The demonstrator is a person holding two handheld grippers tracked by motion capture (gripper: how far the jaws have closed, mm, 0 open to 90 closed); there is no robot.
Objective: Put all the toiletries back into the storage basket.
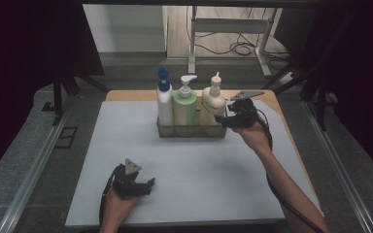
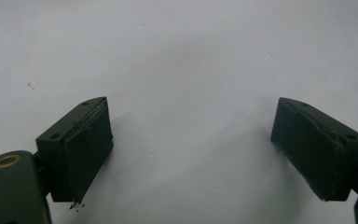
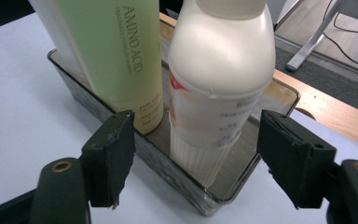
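A pale grey mat [image 1: 126, 170] covers a wooden table [image 1: 126, 95], with dark floor, metal desk legs and loose cables beyond its far edge. Near the far middle of the mat stands a clear rectangular plastic tray [image 1: 192, 131] holding three upright pump bottles in a row: a white bottle with a blue cap [image 1: 164, 104], a light green bottle [image 1: 185, 107] and a cream bottle [image 1: 212, 102]. In the right gripper view the bottle tops are cut off and the cream bottle's print is too blurred to read. The right gripper [image 1: 222, 119] reaches level at the tray's right end, jaws apart, the cream bottle [image 3: 219, 88] between them untouched. The left gripper [image 1: 150, 183] rests low over the near mat, jaws wide apart on nothing.
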